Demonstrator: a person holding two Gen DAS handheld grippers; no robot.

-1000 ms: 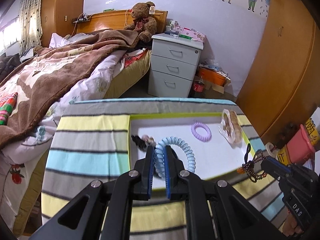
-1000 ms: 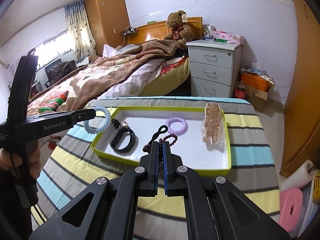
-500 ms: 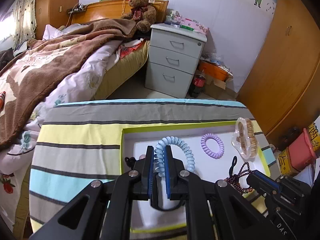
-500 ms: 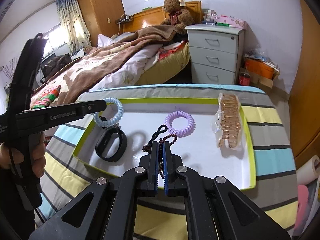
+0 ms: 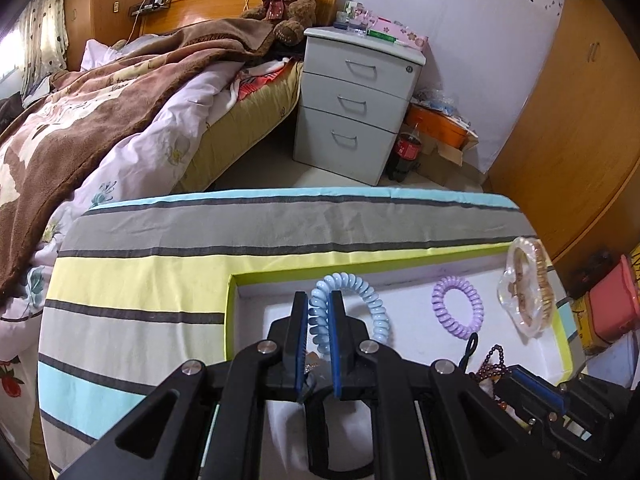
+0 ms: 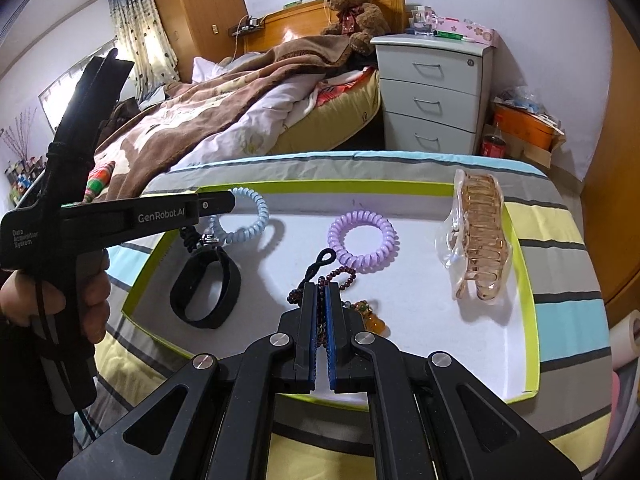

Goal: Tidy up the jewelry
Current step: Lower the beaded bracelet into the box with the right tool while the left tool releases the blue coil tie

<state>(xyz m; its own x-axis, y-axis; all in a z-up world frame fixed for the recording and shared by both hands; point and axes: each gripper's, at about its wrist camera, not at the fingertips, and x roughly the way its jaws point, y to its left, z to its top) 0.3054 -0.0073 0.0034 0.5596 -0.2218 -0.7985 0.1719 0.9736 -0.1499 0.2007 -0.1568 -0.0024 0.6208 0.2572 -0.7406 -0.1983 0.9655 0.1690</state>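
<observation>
My left gripper (image 5: 318,300) is shut on a light blue spiral hair tie (image 5: 374,308), held above the left end of a white tray with a lime green rim (image 5: 232,312). The right wrist view shows the same tie (image 6: 256,220) hanging over a black band (image 6: 206,292). My right gripper (image 6: 320,292) is shut on a dark red bead bracelet (image 6: 344,276) with a black cord loop, low over the tray floor (image 6: 420,300). An amber charm (image 6: 374,320) lies beside it. A purple spiral hair tie (image 6: 362,246) and a bagged amber hair claw (image 6: 480,236) lie in the tray.
The tray sits on a striped cloth (image 5: 140,280) over a table. Beyond it stand a bed with a brown blanket (image 5: 100,112), a grey drawer unit (image 5: 356,100) and a wooden wardrobe (image 5: 580,140). A person's hand (image 6: 88,292) holds the left gripper's handle.
Both grippers have come lower and nearer the tray. The bead bracelet now reaches the tray floor, and the blue tie hangs over the tray's left end.
</observation>
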